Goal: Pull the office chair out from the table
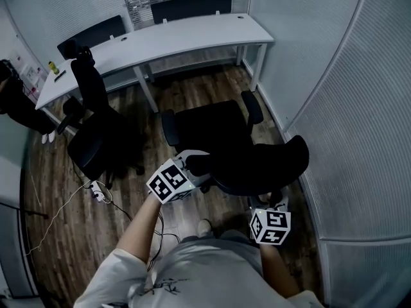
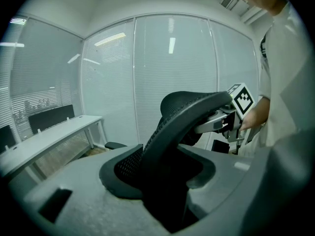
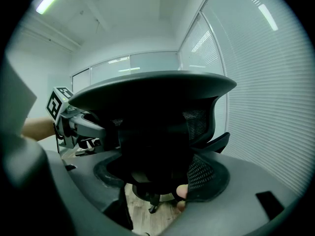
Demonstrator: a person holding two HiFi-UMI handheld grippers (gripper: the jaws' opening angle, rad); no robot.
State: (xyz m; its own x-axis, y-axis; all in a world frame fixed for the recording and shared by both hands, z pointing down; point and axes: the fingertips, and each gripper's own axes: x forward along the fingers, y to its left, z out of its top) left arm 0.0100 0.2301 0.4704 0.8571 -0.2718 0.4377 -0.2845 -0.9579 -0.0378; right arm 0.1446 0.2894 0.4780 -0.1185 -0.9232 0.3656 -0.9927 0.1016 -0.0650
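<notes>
We noted fingers (image 2: 69,186) of left gripper (image 2: 165,186) clamped on curved top rim of office chair (image 1: 221,136) backrest. Right gripper (image 3: 157,181) fingers (image 3: 256,181) closed on same rim, other end. Chair black: mesh backrest with thick bowed edge, padded seat, two armrests. We saw it standing on wood floor (image 1: 212,85), seat toward white counter (image 1: 192,37), apart from it, near ribbed wall panel (image 1: 359,140). Second black chair (image 1: 93,140) stood at left, by counter's end.
</notes>
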